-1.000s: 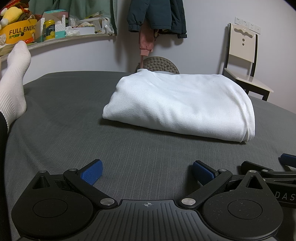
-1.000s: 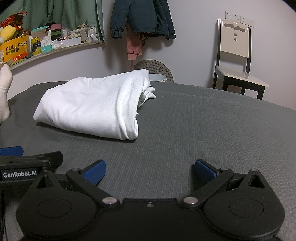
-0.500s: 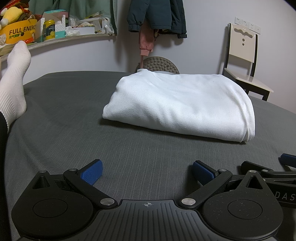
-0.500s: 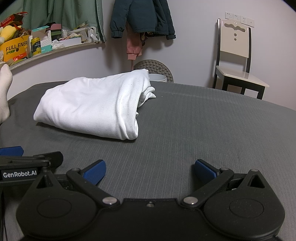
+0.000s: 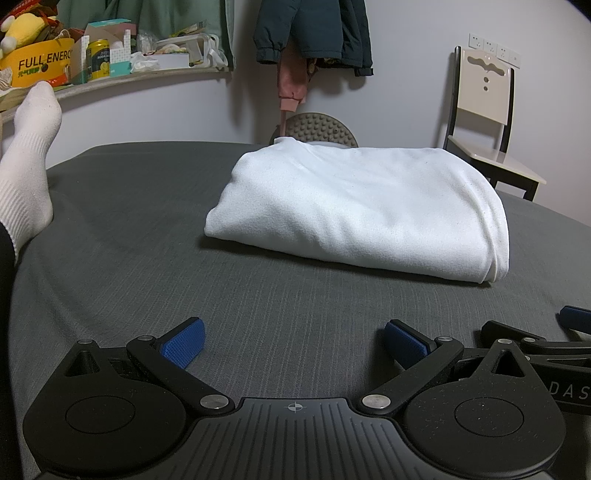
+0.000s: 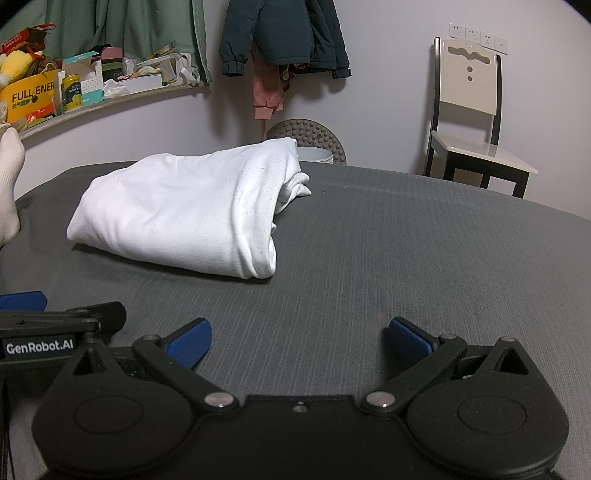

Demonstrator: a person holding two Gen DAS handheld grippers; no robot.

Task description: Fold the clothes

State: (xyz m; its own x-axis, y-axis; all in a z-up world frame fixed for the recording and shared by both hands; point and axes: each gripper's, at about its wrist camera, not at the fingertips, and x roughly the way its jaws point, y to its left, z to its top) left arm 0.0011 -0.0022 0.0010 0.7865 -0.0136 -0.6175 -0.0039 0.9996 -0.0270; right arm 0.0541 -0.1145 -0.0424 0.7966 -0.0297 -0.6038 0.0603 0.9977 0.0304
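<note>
sock foot [image 5: 26, 155]: cut off left | box [image 5: 37, 62] lettering: cropped

Both wrist views low over the grey bedspread [image 5: 147, 221], facing the far wall. Shared: folded white garment [image 5: 362, 206], at 1 o'clock from left, 11 o'clock [image 6: 177, 218] from right, near.

we look across a dark grey bedspread [image 6: 406, 258] toward a plain pale wall [image 6: 388, 92]. a cream-and-black chair [image 6: 472, 122] stands against that wall, with a row of white sockets [image 6: 478, 37] above its backrest. left of the chair a dark jacket [image 6: 284, 33] hangs over a pink garment [image 6: 267, 92]. farther left, a cluttered curved shelf [image 6: 110, 101] sits under a green curtain [image 6: 122, 22].
</note>
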